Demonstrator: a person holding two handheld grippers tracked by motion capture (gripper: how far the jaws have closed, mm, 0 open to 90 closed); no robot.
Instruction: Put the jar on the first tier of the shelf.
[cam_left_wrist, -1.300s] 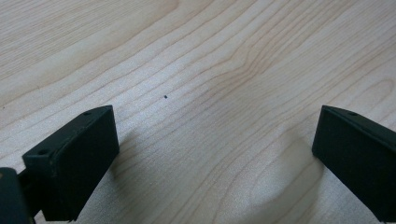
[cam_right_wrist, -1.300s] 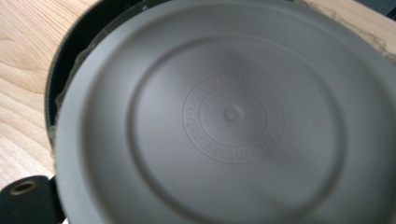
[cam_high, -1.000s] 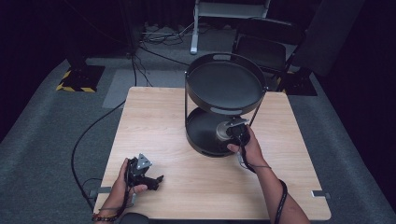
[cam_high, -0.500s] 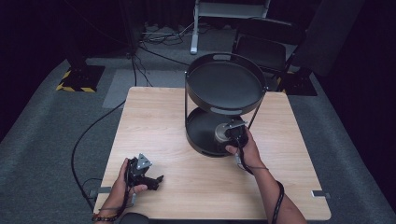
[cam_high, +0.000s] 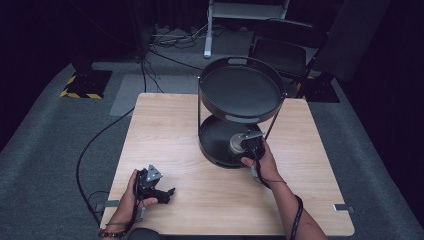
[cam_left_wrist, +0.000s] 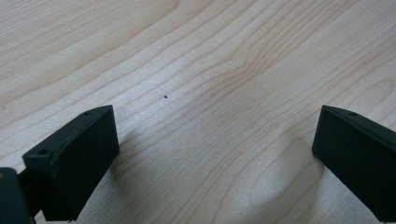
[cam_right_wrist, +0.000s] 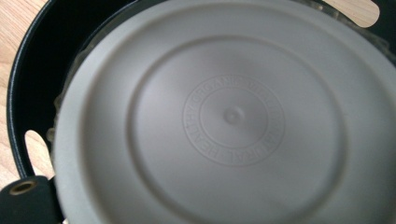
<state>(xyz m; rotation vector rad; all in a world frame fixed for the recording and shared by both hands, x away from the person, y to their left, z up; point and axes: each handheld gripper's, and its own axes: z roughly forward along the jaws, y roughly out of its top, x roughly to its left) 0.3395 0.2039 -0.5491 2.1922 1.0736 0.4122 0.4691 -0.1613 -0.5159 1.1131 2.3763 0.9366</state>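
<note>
From above, the right gripper reaches into the lower tray of a black two-tier stand on the desk, at a grey-lidded jar standing there; whether its fingers are closed I cannot tell. Near the desk's front left edge, the left gripper rests, well apart from the stand. Along the left gripper's own view, its fingers stand wide apart over bare wood, holding nothing. Along the right gripper's view, the jar's lid sits very close, the tray's black wall behind it
</note>
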